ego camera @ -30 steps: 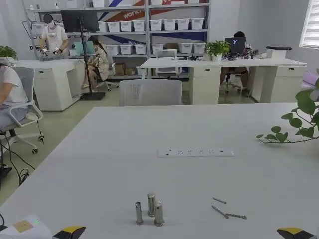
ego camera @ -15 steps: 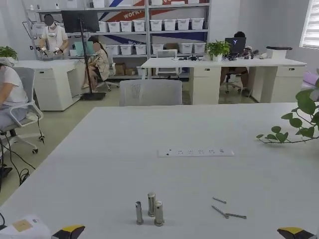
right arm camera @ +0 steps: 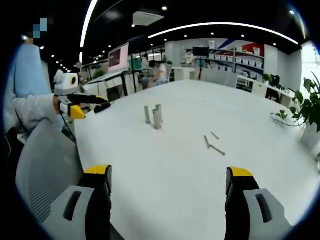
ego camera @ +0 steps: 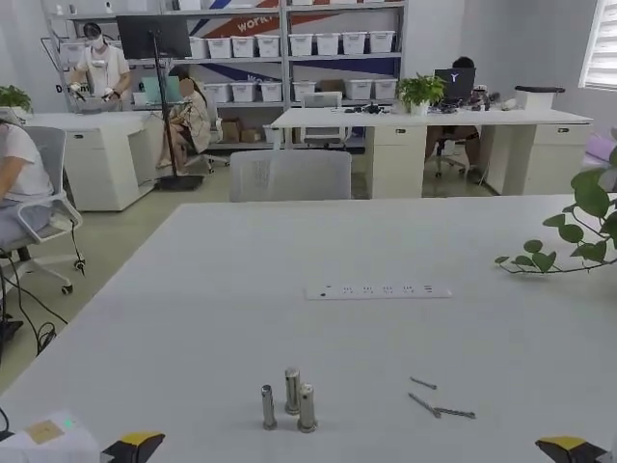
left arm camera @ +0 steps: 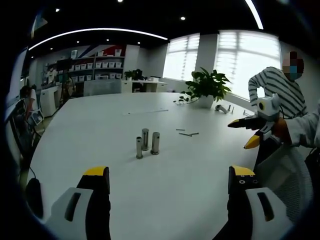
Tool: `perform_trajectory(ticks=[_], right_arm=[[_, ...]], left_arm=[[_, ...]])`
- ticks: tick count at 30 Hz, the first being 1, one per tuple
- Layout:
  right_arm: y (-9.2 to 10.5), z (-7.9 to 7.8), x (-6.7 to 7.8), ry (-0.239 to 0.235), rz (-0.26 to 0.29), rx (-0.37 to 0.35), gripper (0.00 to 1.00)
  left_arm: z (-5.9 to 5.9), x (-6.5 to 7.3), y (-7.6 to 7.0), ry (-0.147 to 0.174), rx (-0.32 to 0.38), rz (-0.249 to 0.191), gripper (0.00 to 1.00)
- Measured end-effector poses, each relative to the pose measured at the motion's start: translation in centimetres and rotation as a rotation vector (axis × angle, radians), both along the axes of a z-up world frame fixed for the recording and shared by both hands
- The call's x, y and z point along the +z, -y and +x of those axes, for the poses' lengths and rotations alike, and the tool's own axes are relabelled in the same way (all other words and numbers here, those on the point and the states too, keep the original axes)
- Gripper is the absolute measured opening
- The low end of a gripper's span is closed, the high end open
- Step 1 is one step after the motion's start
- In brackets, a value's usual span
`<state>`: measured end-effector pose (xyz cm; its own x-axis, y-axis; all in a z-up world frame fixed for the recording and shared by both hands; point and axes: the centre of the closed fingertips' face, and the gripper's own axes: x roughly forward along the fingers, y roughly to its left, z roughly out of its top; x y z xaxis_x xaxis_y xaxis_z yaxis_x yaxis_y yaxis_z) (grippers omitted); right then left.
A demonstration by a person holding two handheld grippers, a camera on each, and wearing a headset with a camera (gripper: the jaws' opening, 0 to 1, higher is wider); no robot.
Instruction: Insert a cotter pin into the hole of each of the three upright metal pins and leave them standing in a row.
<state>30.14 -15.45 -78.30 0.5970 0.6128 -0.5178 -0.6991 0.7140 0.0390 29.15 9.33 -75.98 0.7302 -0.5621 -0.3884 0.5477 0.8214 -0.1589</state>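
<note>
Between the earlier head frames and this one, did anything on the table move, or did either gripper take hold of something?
Nothing visibly changed. The whole head view shifted slightly, which is the camera moving. The three metal pins stand clustered as before, the cotter pins lie loose on the table to their right, and the left gripper and right gripper are open, holding nothing.

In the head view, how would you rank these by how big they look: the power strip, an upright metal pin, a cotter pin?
1. Power strip, clearly largest, though farthest away.
2. Metal pin, short but thick.
3. Cotter pin, similar length but far thinner.
</note>
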Motion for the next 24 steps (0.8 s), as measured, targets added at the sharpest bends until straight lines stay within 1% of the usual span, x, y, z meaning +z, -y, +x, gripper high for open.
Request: perform_trajectory(ticks=[11,24], right_arm=[[0.11,0.21,-0.13,-0.002,0.000,-0.004,0.96],[0.13,0.37,-0.37,-0.008,-0.002,-0.004,0.96]], left_arm=[[0.54,-0.10,0.17,0.001,-0.004,0.000,0.99],[0.66,-0.42,0.11,-0.009,-0.001,0.000,0.99]])
